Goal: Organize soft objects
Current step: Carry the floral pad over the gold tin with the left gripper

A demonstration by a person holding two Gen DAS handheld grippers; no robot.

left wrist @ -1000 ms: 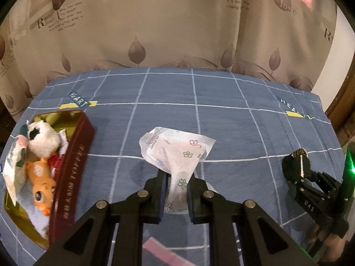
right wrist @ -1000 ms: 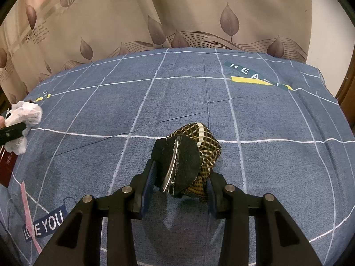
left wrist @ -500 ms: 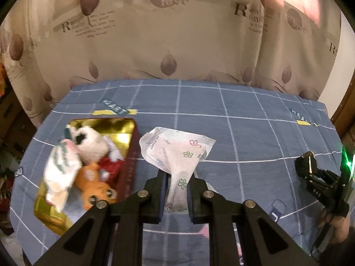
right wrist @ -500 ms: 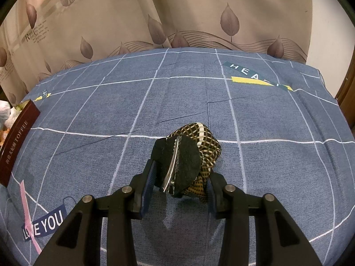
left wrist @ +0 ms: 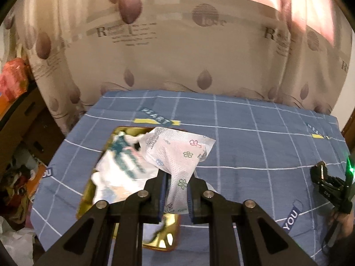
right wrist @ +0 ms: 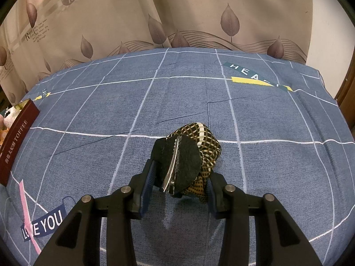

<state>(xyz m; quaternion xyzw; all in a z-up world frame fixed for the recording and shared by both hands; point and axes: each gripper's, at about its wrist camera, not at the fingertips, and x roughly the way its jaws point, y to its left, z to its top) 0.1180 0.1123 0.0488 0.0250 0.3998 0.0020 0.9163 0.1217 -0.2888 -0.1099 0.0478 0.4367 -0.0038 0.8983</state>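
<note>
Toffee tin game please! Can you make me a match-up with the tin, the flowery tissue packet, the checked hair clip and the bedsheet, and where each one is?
Things:
1. toffee tin
2. flowery tissue packet
3. checked hair clip
4. blue bedsheet

Places:
A. held in the right gripper
B. spread under everything
C. held in the left gripper
D. lying open, with soft toys inside

Pairs: 1-D, 2-C, 3-A, 4-B
</note>
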